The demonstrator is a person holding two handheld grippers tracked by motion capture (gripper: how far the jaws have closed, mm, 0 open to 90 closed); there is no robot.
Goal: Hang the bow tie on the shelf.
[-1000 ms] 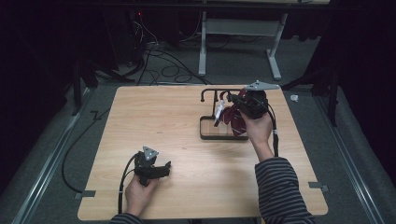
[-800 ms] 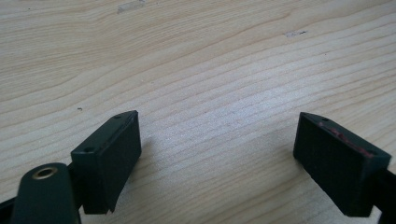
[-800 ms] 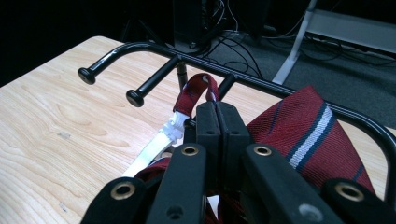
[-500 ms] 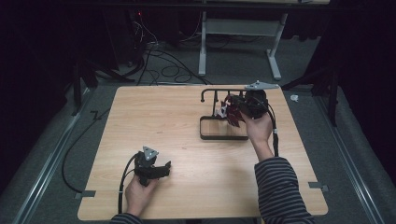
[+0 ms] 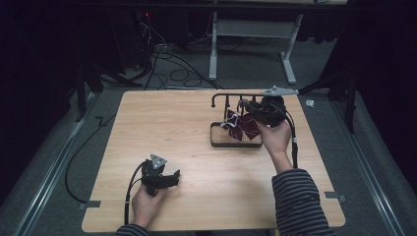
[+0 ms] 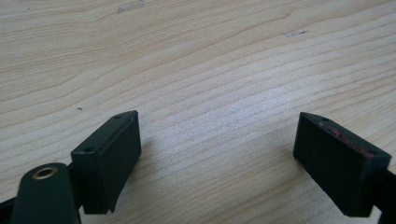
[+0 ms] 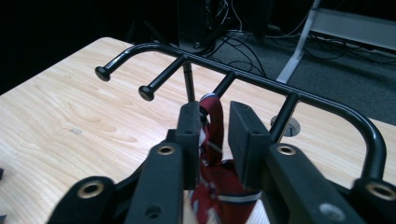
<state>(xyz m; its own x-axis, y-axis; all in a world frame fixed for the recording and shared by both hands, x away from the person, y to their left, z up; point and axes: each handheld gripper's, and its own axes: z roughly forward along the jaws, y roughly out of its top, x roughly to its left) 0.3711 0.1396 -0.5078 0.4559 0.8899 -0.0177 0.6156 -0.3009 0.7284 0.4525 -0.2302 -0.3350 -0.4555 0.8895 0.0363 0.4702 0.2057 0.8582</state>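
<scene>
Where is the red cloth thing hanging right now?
In the high view the red cloth hangs from the black rack on the table's far right, over the rack's base, right beside the right gripper.

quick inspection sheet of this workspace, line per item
surface: light wooden table, bare apart from the rack and the two tools
job's things: black hook rack standing on its tray base at the far right; red patterned cloth loop hanging on one of its pegs
clutter: nothing seen on the table
grippers: right hand-held gripper at the rack, its jaws have just been opening, the cloth loop between them with a gap at one pad; left hand-held gripper open over bare wood at the near left
cables: one trails from each gripper; more lie on the floor beyond the table
surroundings: dark room, grey floor, white desk frame behind
</scene>
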